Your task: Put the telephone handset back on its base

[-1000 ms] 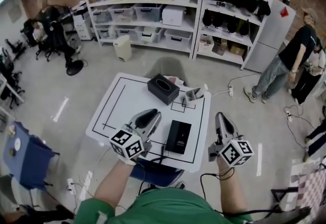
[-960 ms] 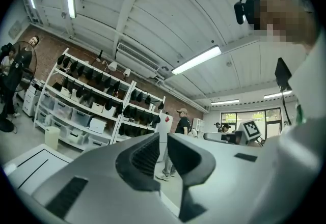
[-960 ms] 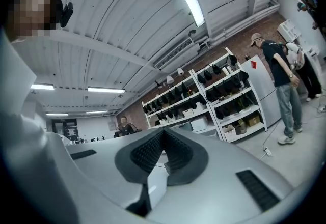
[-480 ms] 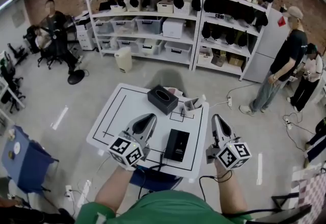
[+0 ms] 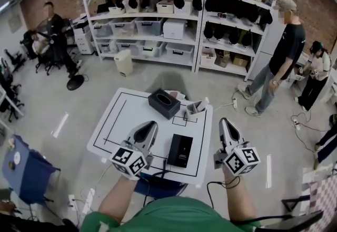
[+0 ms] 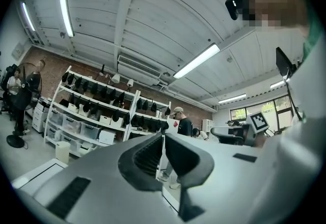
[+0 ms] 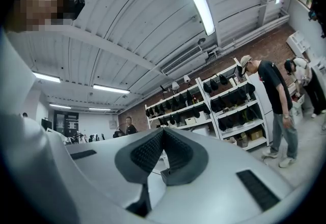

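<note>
A black telephone (image 5: 179, 150) lies flat on the white table (image 5: 131, 120) near its front edge, between my two grippers. Whether its handset rests on the base I cannot tell from the head view. A dark cord (image 5: 163, 165) hangs off the front edge beside it. My left gripper (image 5: 149, 126) hovers just left of the telephone, shut with nothing in it; its own view (image 6: 163, 154) tilts up at the ceiling. My right gripper (image 5: 224, 122) is held past the table's right edge, also shut and empty (image 7: 162, 139). Neither touches the telephone.
A black tissue box (image 5: 164, 103) and a small grey holder (image 5: 195, 107) sit at the table's far side. Black lines mark rectangles on the tabletop. Shelving (image 5: 174, 15) stands behind. A person (image 5: 276, 57) stands at the right, others sit at the far left.
My left gripper's jaws have closed and it has dropped slightly toward the table's front edge. The standing person at the right has stepped to the left.
</note>
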The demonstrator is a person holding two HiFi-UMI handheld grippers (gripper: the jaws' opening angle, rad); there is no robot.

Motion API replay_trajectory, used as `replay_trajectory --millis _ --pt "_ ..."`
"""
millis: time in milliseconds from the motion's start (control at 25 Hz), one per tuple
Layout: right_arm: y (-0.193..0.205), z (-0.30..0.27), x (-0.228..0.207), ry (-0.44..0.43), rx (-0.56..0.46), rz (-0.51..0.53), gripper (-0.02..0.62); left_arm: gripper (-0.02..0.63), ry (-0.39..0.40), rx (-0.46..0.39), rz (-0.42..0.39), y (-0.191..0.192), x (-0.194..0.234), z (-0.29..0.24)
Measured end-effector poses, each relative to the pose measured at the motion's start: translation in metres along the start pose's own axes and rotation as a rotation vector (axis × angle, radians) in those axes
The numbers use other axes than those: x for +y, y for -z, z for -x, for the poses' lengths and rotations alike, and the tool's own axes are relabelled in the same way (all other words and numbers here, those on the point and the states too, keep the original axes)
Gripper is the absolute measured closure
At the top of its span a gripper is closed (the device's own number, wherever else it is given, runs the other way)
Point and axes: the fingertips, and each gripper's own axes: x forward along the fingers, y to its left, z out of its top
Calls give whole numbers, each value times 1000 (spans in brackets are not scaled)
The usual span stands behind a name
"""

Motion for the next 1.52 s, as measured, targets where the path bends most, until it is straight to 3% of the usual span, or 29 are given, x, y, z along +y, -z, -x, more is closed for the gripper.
replay_trajectory --millis 840,1520 --pt "4 -4 -4 12 -9 57 572 571 -31 -12 -7 -3 8 0" --pt "15 -2 -4 20 20 76 572 571 -39 36 17 17 11 1"
